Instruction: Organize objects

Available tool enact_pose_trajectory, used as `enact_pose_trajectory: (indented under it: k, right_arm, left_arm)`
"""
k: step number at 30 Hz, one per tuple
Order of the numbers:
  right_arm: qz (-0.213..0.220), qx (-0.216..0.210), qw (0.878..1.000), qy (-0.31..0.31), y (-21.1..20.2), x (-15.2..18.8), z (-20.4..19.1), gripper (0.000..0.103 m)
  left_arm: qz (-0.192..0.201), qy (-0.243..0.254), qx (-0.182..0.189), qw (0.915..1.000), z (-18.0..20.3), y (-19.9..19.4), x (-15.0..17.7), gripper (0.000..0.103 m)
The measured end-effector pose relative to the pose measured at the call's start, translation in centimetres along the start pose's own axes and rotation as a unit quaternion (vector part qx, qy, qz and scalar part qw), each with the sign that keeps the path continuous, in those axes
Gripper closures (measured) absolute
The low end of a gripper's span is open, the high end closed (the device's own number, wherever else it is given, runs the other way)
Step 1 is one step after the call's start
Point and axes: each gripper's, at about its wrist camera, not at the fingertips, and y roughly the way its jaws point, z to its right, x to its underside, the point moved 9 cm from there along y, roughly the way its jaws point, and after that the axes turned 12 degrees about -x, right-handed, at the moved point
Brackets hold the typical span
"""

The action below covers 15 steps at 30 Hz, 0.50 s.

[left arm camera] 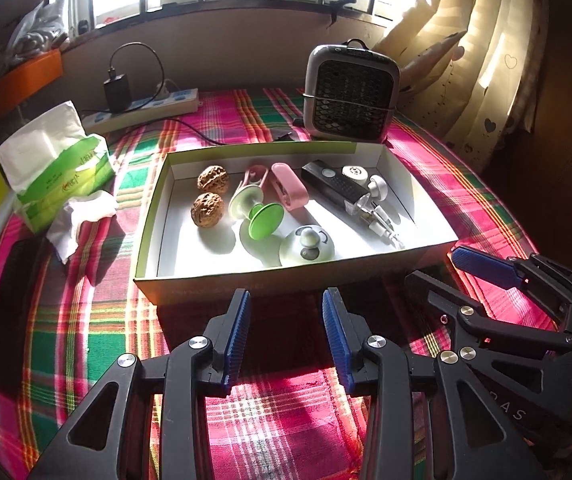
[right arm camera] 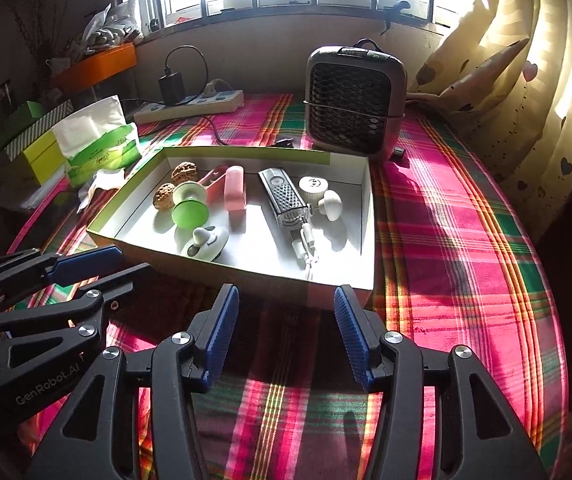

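Left tongs (left arm camera: 286, 336) spread, empty | right tongs (right arm camera: 286, 334) spread, empty | both angled down before box (left arm camera: 246, 276)

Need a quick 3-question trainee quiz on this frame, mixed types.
1. True or false: both walnuts lie inside the box.
2. What stands behind the box? A) fan B) kettle C) lamp
3. Fill in: the left hand-held gripper and the right hand-held gripper hold ____.

Key: 1 true; 2 A; 3 nothing, both open over the cloth in front of the box.
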Motion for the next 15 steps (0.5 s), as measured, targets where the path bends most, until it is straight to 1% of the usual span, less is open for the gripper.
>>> enact_pose_trajectory:
  k: [4,6,8,10,13,15]
  right_arm:
    - [-0.005,-0.002,1.000,0.004,0.1,1.3,-0.4,0.051]
    - [-0.013,0.001,1.000,-0.003,0.2,1.9,-0.7,0.051]
    - [-0.017,0.006,1.000,-0.005,0.2,2.5,-0.9,0.050]
    - [-0.018,0.003,1.000,-0.004,0.2,3.0,-1.2,0.046]
    - [-0.023,-0.001,1.000,-0.002,0.1,3.6,-1.4,0.044]
    - [-0.024,0.003,1.000,-0.002,0.0,4.1,-1.5,0.044]
  left_arm:
    - [-0.009,-0.005,-0.009,0.9999,-0.5,0.1,1.4,0.068]
    - [-0.008,-0.009,-0.014,0.9998,-0.7,-0.1,2.1,0.068]
    - [-0.003,-0.008,-0.028,0.9996,-1.1,-0.2,2.7,0.068]
    - [-0.002,-0.006,-0.037,0.9993,-1.3,-0.3,3.2,0.068]
    - [0.000,-0.006,-0.045,0.9990,-1.6,-0.6,3.9,0.068]
    - [0.001,-0.004,-0.047,0.9989,-1.6,-0.8,4.3,0.068]
